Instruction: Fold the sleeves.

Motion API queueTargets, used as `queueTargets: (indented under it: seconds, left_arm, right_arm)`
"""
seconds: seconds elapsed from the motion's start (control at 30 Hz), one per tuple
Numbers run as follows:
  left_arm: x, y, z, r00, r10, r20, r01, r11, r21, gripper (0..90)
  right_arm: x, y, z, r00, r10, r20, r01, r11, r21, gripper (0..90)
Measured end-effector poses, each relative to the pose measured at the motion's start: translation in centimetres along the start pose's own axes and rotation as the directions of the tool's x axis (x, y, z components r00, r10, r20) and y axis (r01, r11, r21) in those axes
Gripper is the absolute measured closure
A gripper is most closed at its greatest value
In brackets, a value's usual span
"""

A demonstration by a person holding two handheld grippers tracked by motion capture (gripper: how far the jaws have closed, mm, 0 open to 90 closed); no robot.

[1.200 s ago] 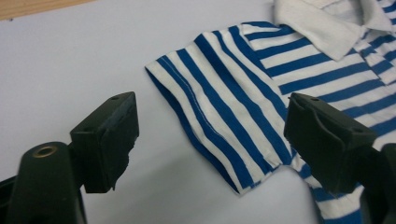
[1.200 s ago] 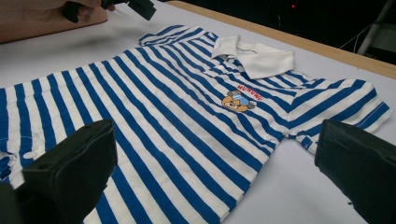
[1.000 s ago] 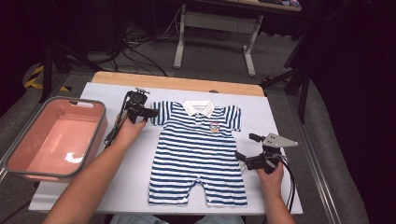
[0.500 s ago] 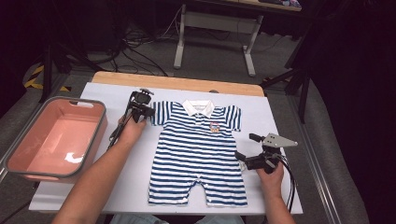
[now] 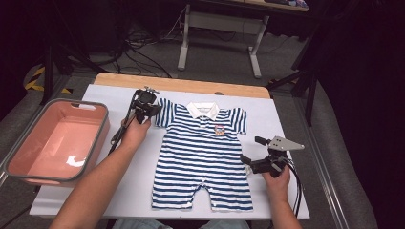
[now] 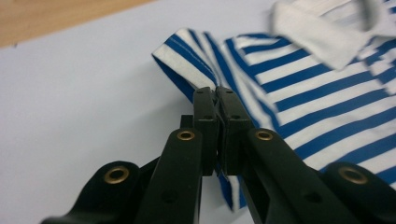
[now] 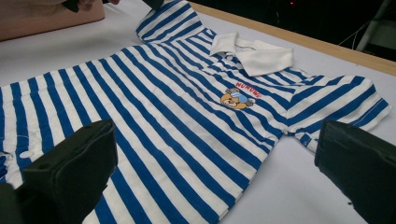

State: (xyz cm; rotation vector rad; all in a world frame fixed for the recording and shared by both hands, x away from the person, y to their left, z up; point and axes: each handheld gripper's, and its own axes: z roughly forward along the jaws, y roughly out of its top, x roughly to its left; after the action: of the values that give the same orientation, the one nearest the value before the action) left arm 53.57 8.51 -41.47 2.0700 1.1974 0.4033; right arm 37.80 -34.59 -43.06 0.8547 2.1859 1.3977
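the white table cover (image 5: 71, 191) takes up most of the scene, smooth and matte over a wooden top whose far edge shows bare. at its left sits a pink tub (image 5: 19, 157), rectangular with rounded corners, grey-rimmed, glossy inside. the striped romper (image 5: 203, 152) lies flat and face up in the middle of the table, collar far, legs near: soft blue-and-white knit, white collar, a small bear patch on the chest. the left gripper (image 6: 217, 100) has its jaws closed on the hem of the left sleeve (image 6: 187, 60), which puckers at the pinch. the right gripper (image 5: 248, 162) rests just right of the waist, jaws spread wide and empty. the step looks like folding the sleeve inward; best to lift it only slightly, carry it right across the chest, and keep the body flat, since thin knit drags and wrinkles easily.
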Motion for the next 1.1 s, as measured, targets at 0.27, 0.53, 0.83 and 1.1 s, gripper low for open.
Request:
queueTargets:
  seconds: [0.27,0.53,0.83,1.1]
  left_arm:
    - [-2.1,0.8,-0.2,0.9972,0.048,0.056,-0.044,0.9965,-0.071,87.6]
    - [-4.3,1.2,1.0,0.9699,0.096,0.224,-0.074,0.9917,-0.104,85.5]
    - [-3.6,0.7,0.3,0.9604,0.084,0.266,-0.057,0.9924,-0.109,52.5]
    - [-2.7,-1.1,-2.7,0.9609,0.079,0.266,-0.029,0.9820,-0.187,15.7]
  right_arm:
    - [0.0,0.0,0.0,1.0000,0.000,0.000,0.000,1.000,0.002,0.0]
    - [0.0,0.0,0.0,1.0000,0.001,0.002,-0.001,1.000,0.003,0.0]
    - [-0.1,0.0,-0.1,1.0000,-0.002,-0.008,0.002,1.000,-0.004,0.0]
    - [-0.8,0.1,0.0,0.9934,0.097,0.062,-0.095,0.995,-0.030,0.0]
